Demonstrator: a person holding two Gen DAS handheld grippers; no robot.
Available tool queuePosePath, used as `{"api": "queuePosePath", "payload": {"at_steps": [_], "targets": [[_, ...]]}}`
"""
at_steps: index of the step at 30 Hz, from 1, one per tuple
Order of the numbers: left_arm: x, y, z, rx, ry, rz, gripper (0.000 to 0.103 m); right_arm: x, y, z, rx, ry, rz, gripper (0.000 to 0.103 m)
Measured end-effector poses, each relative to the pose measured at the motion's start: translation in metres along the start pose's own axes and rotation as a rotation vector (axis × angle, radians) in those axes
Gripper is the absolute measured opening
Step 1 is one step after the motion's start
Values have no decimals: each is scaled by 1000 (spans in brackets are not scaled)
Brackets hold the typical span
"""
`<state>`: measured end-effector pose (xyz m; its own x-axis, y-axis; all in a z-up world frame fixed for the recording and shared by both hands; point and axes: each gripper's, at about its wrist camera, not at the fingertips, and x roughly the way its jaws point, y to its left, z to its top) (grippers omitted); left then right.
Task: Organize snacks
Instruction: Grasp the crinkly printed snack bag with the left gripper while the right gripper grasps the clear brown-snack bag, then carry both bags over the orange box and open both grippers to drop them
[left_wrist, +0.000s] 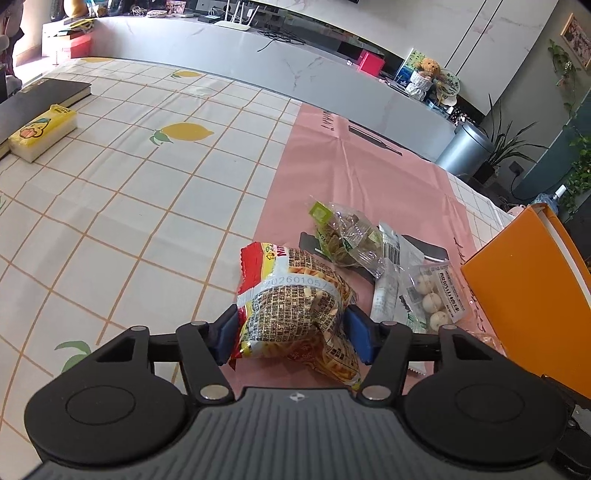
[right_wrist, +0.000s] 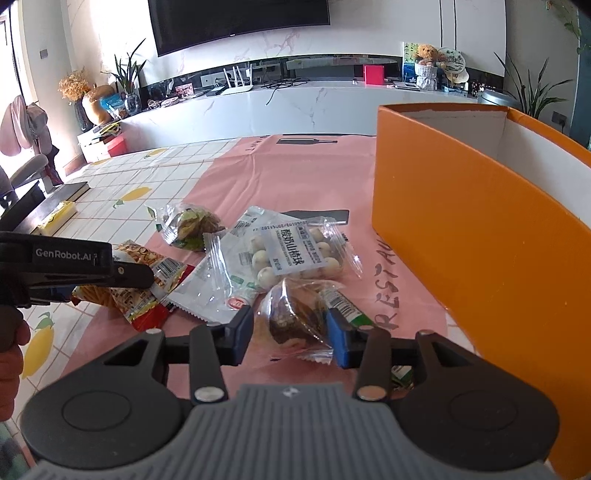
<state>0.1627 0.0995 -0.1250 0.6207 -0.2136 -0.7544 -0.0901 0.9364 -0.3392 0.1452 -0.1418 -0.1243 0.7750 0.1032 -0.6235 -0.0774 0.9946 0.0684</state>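
My left gripper (left_wrist: 291, 328) is shut on a red and yellow snack bag (left_wrist: 295, 306), which also shows in the right wrist view (right_wrist: 144, 284). My right gripper (right_wrist: 291, 332) is shut on a clear packet with a brown snack (right_wrist: 295, 317). On the pink mat lie a packet of white balls (right_wrist: 295, 254) (left_wrist: 432, 295), a clear and white packet (right_wrist: 218, 280) and a green-labelled clear packet (left_wrist: 343, 232) (right_wrist: 192, 225). An open orange box (right_wrist: 480, 229) (left_wrist: 528, 295) stands to the right of the snacks.
A yellow tissue pack (left_wrist: 40, 133) and a black book (left_wrist: 48, 92) lie at the far left of the lemon-print tablecloth (left_wrist: 147, 184). The left gripper's body (right_wrist: 74, 266) reaches in from the left of the right wrist view. A white counter (right_wrist: 295, 107) runs behind the table.
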Motion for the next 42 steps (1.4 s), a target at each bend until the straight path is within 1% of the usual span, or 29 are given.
{"api": "queuePosePath", "payload": {"at_steps": [1, 3, 5, 9, 12, 17, 19, 23, 26, 33, 37, 42], "targets": [[0, 0, 0, -4, -1, -2, 64, -1, 1, 0, -5, 0, -2, 41], [-1, -1, -1, 2, -6, -4, 57, -1, 2, 0, -17, -1, -5, 40], [-4, -4, -2, 15, -16, -1, 54, -2, 3, -1, -24, -6, -6, 36], [-11, -11, -3, 43, -31, 4, 49, -4, 6, -2, -39, -7, -1, 35], [-19, -15, -3, 54, -42, 11, 48, -9, 7, -2, -47, -23, 5, 34], [-40, -24, -3, 64, -62, -1, 48, -25, 10, 0, -64, -55, 27, 31], [-49, -32, -3, 83, -75, -1, 48, -31, 12, 0, -70, -63, 33, 27], [-66, -49, -4, 122, -98, 7, 48, -46, 14, 1, -79, -82, 40, 26], [-81, -60, -6, 140, -108, -7, 48, -60, 12, 3, -68, -97, 51, 25], [-108, -87, -14, 172, -127, -39, 48, -106, 1, 11, -19, -160, 75, 24], [-122, -107, -18, 199, -149, -53, 48, -139, -8, 16, -40, -213, 65, 24], [-135, -137, -22, 247, -167, -99, 48, -173, -25, 23, -61, -245, 44, 24]]}}
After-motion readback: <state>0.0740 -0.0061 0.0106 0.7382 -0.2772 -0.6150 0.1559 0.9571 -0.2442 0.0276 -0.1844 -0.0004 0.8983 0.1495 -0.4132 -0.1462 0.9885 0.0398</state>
